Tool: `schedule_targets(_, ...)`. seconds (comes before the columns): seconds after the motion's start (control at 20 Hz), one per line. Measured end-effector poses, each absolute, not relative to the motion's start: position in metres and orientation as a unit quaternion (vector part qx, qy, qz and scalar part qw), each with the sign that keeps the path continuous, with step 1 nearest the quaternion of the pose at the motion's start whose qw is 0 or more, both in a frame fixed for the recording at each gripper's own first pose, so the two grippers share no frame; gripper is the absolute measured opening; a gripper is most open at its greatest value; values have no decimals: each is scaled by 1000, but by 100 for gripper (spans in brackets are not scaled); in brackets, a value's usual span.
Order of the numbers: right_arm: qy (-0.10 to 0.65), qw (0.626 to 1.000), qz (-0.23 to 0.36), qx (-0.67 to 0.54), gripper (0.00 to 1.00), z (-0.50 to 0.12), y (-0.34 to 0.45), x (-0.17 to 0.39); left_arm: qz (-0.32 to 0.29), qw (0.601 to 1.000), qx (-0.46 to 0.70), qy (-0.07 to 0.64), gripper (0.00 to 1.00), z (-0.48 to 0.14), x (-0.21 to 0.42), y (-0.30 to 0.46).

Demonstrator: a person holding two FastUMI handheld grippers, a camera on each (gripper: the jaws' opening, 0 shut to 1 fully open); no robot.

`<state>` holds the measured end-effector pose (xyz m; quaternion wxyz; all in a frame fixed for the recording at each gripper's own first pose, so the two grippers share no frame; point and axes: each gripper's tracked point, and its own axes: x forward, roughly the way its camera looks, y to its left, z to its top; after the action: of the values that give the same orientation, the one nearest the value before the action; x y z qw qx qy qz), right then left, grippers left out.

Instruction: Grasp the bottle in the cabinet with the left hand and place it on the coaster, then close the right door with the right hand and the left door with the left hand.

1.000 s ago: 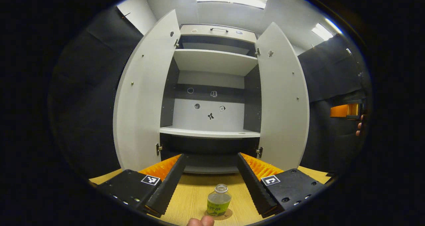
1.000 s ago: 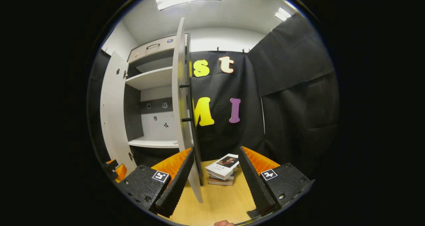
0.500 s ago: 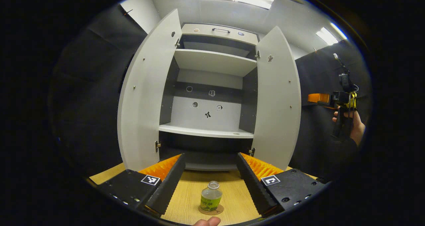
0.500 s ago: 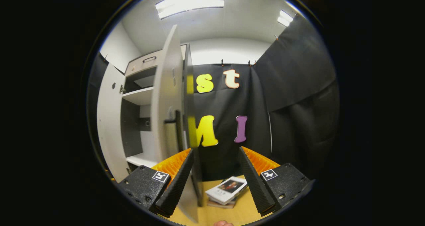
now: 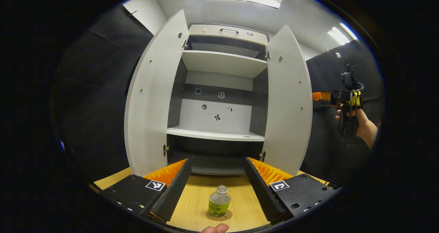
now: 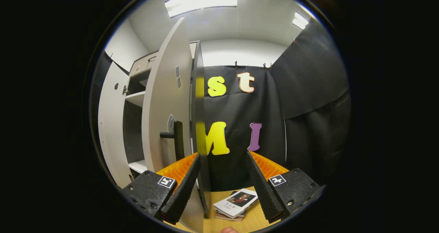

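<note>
Pale wood-grain tabletop (image 5: pixel 240 205) carries the small glass bottle (image 5: pixel 219 204), which stands upright on the round cork coaster (image 5: pixel 219 216) in front of the cabinet (image 5: pixel 219 99), so the first part of the task looks done. The left gripper (image 5: pixel 217 188) hangs back over the table with its fingers spread wide and nothing between them; the bottle sits in the gap but touches neither finger, a released pose that leaves it undisturbed.

Both doors stand open, the left door (image 5: pixel 152 99) and the right door (image 5: pixel 288 102) swung outward from bare shelves. In the left gripper view, a hand (image 5: pixel 356 121) holds the right gripper (image 5: pixel 320 96) at the outer side of the right door. In the right gripper view, that gripper (image 6: pixel 223 181) has its fingers parted and empty, with the door's dark edge (image 6: pixel 199 123) just beside its left-side finger and the black bar handle (image 6: pixel 176 140) close by. This placement suggests a push on the outer face to swing the door shut. A stack of books (image 6: pixel 236 204) lies on the table beyond.
</note>
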<state>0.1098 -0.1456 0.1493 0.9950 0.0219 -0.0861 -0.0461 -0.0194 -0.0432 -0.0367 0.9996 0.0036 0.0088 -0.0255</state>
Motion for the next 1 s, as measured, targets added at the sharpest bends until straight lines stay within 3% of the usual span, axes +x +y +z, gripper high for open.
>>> schedule_targets(0.75,-63,993,94,28,81,142,9,151,20,1000,13,10,95,-38,-35,-9)
schedule_targets(1.0,-89,991,92,23,82,164,21,152,31,999,15,10,95,-38,-34,-1)
